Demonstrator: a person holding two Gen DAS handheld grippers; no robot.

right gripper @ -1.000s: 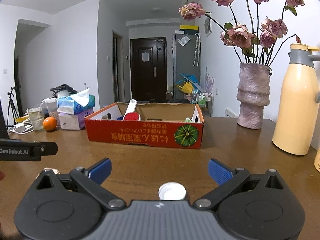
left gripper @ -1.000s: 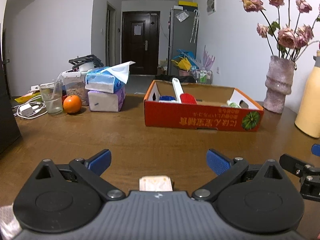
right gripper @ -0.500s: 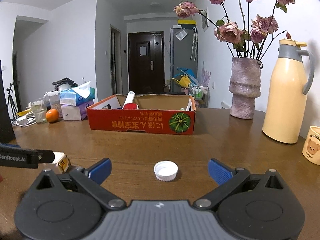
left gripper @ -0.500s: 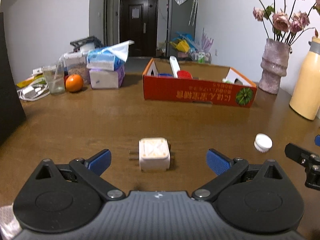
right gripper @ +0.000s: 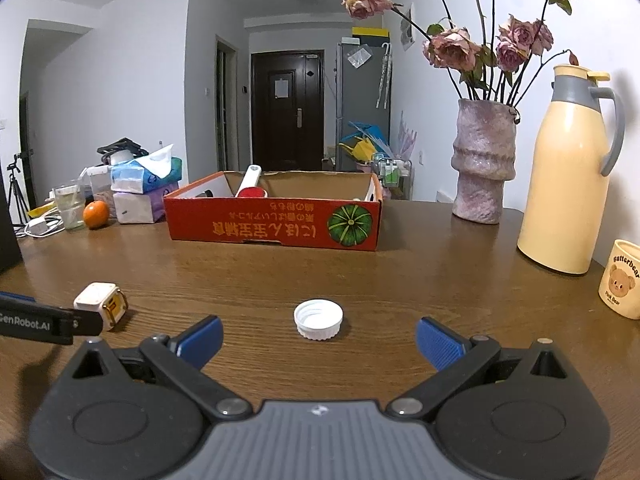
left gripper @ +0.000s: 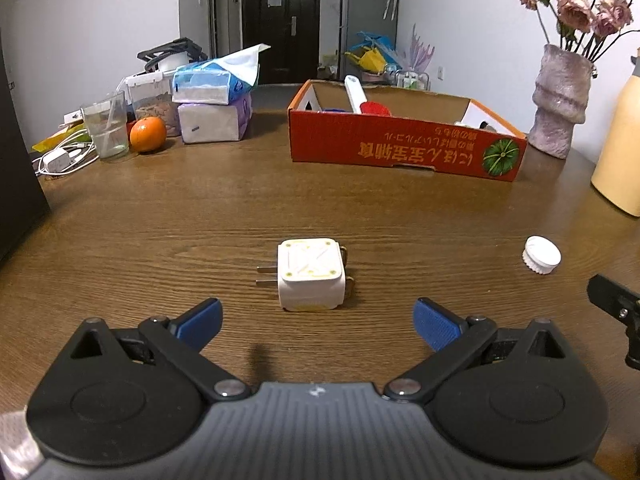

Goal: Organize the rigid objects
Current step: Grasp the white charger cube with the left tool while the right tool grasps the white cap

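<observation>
Just ahead of the open left gripper (left gripper: 316, 322), the white plug adapter (left gripper: 311, 274).

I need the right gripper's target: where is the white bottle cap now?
The white bottle cap lies open side up on the wooden table, just ahead of the open right gripper, nearer than the red cardboard box.

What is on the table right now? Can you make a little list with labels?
left gripper: open, just short of the plug
right gripper: open, just short of the cap
plug: white cube lying on the table, prongs pointing left
cap: white, open side up, right of the plug
box: red cardboard, farther back, some things already inside
beside the box: vase with flowers, yellow jug, bear cup
far left: orange, glass, tissue packs
</observation>
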